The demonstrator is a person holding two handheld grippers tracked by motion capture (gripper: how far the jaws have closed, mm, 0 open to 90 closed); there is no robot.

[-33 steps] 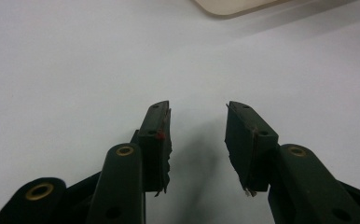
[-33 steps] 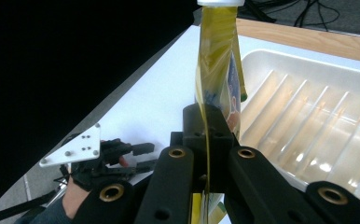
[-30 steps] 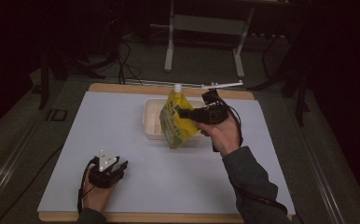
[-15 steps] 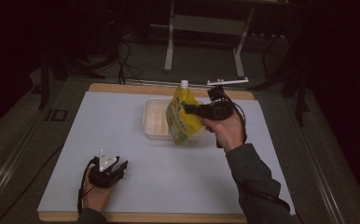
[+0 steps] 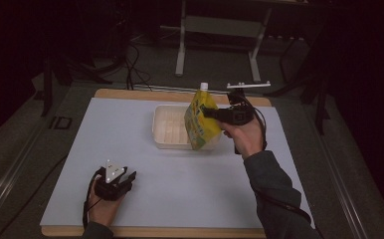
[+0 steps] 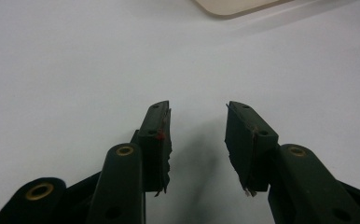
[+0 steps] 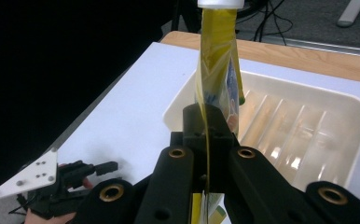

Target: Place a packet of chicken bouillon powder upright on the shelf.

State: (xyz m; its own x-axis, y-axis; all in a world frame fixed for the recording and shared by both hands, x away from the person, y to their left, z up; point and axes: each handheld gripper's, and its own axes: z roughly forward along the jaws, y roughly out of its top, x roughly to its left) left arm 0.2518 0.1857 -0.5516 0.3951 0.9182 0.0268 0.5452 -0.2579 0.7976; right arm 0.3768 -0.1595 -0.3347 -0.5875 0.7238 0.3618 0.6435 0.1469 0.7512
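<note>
Since a second ago the right gripper (image 5: 215, 113) has carried the pouch (image 5: 201, 121) a little up and toward the table's far edge; the left gripper (image 5: 123, 180) has kept its place. The right jaws pinch the pouch's side seam, cap up, its long axis nearly upright, its bottom hanging over the tray's (image 5: 166, 130) right end. The left gripper rests spread and empty, well apart.

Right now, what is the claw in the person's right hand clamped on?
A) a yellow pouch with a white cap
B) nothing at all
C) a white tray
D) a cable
A: the right claw is shut on the edge of the yellow pouch, held upright over the white tray.
</note>
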